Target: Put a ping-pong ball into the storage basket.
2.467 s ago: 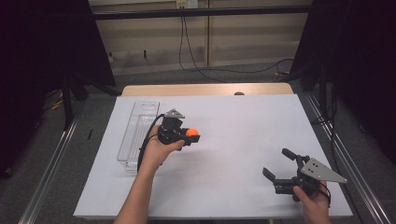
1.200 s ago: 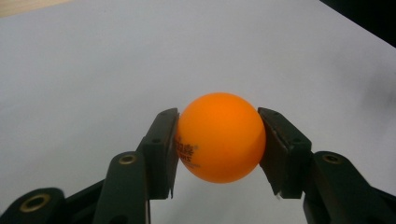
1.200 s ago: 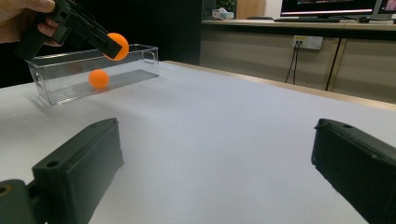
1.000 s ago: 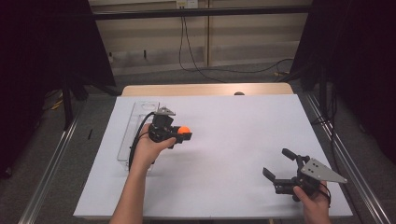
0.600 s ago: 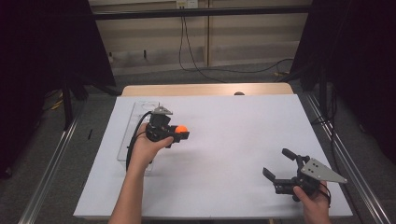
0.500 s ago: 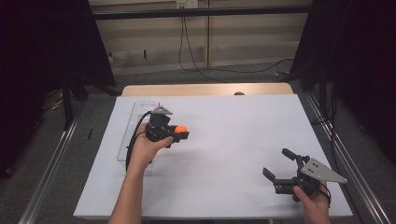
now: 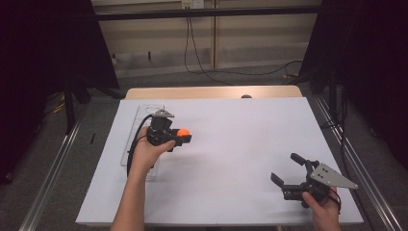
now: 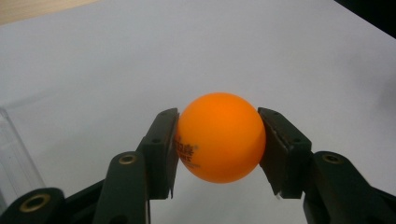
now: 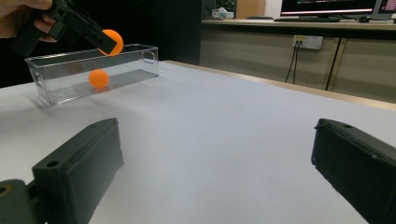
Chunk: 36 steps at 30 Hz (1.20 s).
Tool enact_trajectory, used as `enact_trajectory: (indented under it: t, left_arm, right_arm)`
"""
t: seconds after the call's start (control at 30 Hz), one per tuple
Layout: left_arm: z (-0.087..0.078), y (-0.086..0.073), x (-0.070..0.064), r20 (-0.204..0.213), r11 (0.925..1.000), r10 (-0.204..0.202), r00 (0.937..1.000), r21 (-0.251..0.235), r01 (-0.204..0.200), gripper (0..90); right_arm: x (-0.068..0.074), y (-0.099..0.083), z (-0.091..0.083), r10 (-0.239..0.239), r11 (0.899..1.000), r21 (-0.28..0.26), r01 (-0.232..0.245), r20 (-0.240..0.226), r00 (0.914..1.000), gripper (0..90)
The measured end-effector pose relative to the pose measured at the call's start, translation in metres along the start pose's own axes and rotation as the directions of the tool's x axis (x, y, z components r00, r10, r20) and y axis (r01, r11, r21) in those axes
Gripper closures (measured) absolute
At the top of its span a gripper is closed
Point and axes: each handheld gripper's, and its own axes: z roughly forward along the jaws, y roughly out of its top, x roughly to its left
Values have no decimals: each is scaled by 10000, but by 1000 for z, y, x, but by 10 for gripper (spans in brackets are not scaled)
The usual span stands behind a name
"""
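My left gripper (image 7: 183,135) is shut on an orange ping-pong ball (image 8: 218,137), held in the air beside the right wall of a clear plastic bin (image 7: 137,144) at the table's left. From the right gripper view, the held ball (image 9: 112,42) hangs just above the bin's rim (image 9: 88,55), and a second orange ball (image 9: 98,79) lies inside the bin. My right gripper (image 7: 288,169) rests open near the front right of the table, with nothing between its jaws.
A white sheet (image 7: 231,144) covers the table, with a wooden strip (image 7: 211,92) at its far edge. Metal rails run along both sides on the floor. A desk with monitors (image 9: 327,7) stands beyond the table in the right gripper view.
The left gripper with the orange ball has drifted left and slightly farther away, toward the clear bin. The right gripper has stayed in place, open.
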Motion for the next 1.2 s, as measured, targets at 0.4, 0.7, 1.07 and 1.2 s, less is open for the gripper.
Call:
enact_trajectory:
  t: [0.4,0.7,1.07,1.2]
  left_arm:
    - [-5,-1,3,-117,9999,-99,9999,-103,98,509]
    - [-7,-2,6,-234,9999,-157,9996,-64,156,508]
    - [-15,-4,13,-483,9992,-345,9982,-219,335,508]
    - [-17,-5,15,-533,9988,-412,9977,-296,397,508]
  right_arm:
    - [0,0,0,-34,10000,18,34,-25,10000,17]
    - [0,0,0,-60,10000,37,60,-26,10000,16]
    - [0,0,0,-65,10000,40,66,-27,10000,16]
    - [0,0,0,-64,10000,54,64,-41,10000,16]
